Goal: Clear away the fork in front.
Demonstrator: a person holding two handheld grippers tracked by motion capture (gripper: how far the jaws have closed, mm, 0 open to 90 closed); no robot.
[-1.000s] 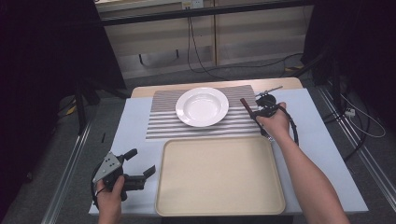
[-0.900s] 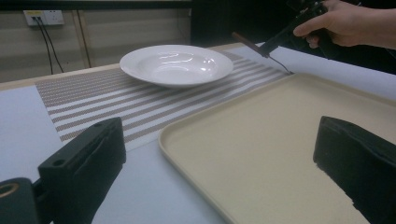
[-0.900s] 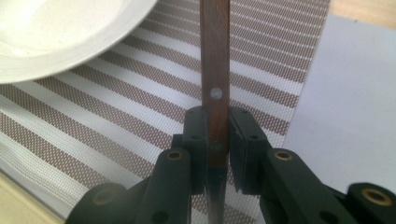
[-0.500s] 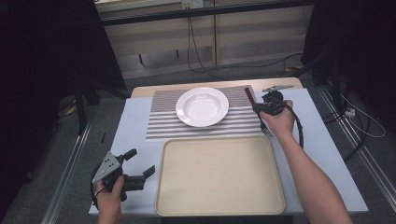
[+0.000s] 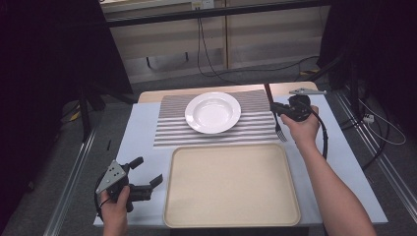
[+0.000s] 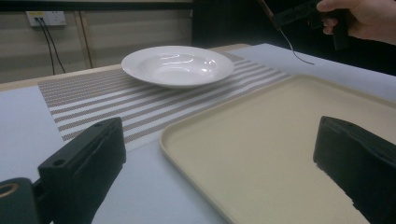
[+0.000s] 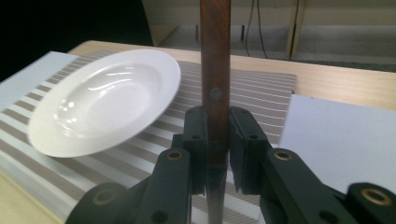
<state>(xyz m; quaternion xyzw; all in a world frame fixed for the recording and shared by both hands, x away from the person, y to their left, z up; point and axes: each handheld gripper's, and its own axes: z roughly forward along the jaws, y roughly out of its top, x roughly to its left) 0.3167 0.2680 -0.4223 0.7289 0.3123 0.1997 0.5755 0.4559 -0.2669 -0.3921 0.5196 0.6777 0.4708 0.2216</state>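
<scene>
My right gripper [image 5: 276, 109] [image 7: 216, 154] is shut on a fork [image 5: 275, 115] with a brown wooden handle [image 7: 215, 70], held in the air at the right edge of the striped placemat [image 5: 169, 130]. The fork's tines [image 5: 281, 135] hang down toward me and its handle points away. A white deep plate [image 5: 212, 112] [image 7: 102, 100] [image 6: 177, 65] rests on the placemat, left of the fork. My left gripper [image 5: 147, 172] is open with nothing between its jaws, low at the table's front left, beside the beige tray [image 5: 231, 184] [image 6: 280, 140].
A pale blue cloth [image 5: 142, 128] covers the table under the placemat and tray. A cable [image 5: 322, 132] trails from the right gripper. Beyond the table's far edge run floor cables [image 5: 206, 54] and a low wall.
My right hand has lifted the fork and carried it a little away from me and to the right. The left gripper has stayed put.
</scene>
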